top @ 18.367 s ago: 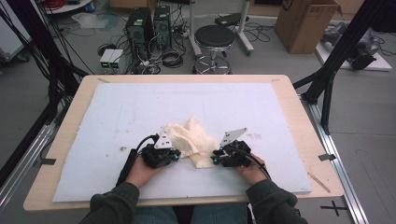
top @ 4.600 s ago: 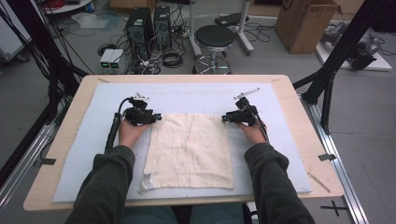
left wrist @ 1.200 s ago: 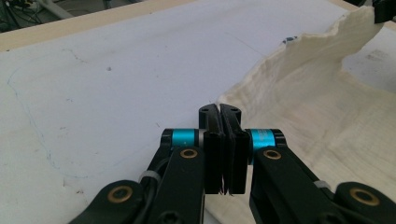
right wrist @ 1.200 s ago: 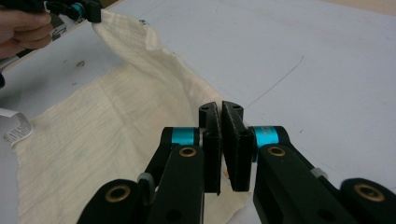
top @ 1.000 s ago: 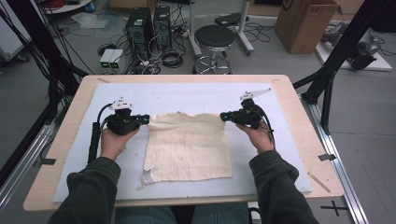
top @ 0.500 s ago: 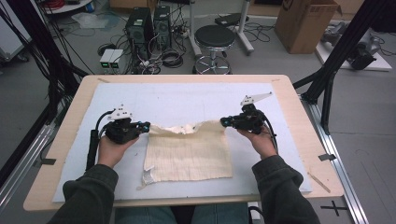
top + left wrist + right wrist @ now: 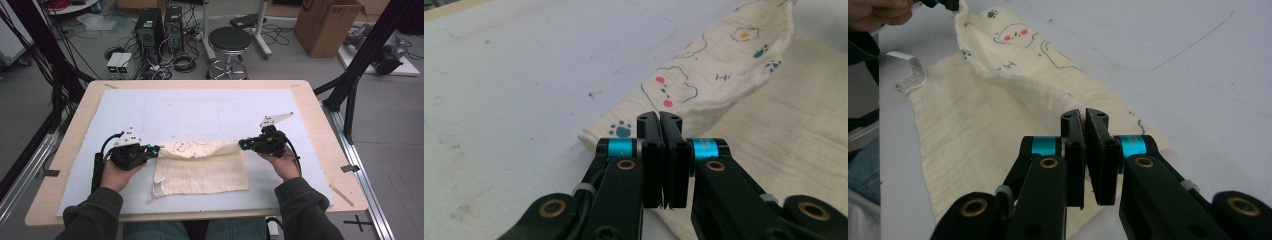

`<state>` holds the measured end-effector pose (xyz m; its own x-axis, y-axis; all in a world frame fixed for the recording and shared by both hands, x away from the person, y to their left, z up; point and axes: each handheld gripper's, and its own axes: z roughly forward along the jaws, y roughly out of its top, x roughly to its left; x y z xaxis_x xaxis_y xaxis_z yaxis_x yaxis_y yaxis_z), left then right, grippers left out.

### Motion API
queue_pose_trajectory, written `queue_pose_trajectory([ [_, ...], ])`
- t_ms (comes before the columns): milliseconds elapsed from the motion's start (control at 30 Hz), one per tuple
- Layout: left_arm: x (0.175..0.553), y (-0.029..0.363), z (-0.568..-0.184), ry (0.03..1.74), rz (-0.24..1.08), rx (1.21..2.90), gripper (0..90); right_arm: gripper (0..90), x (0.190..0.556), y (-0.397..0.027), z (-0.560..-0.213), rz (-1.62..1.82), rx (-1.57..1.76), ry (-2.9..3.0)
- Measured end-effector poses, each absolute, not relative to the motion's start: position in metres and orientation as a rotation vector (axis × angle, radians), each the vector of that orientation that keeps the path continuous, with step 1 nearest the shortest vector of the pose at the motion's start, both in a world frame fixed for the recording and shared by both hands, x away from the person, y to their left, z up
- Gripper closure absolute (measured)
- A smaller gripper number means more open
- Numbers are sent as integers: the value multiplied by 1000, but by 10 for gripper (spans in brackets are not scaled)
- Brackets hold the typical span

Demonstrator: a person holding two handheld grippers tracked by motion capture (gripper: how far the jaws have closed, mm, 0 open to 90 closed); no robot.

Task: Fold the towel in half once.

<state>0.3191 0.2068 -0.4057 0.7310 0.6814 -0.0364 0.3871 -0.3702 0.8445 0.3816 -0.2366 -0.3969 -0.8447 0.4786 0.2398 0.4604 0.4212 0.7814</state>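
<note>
- The left tongs (image 7: 156, 149), held in the person's left hand (image 7: 114, 172), are pressed together on the left far corner of the cloth (image 7: 200, 172), pinching it; in the left gripper view the left tongs (image 7: 659, 120) bite the cream fabric beside a blue paw print
- The cloth lies on the white mat (image 7: 200, 110) covering the table (image 7: 320, 120), near the person's edge; its far edge is lifted and folded toward the person, showing a printed underside with clouds and paws, while the near part lies flat with a label at its left near corner
- The right tongs (image 7: 244, 145), in the right hand (image 7: 285, 162), are likewise pressed together on the right far corner of the cloth; the right gripper view shows the right tongs (image 7: 1084, 117) clamped on the raised fold
</note>
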Motion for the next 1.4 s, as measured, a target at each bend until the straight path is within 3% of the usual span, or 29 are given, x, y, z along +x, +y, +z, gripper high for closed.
queue_pose_trajectory([
  [1400,250,209,-426,718,316,2070,874,860,320,-240,-416,1442,788,2687],
])
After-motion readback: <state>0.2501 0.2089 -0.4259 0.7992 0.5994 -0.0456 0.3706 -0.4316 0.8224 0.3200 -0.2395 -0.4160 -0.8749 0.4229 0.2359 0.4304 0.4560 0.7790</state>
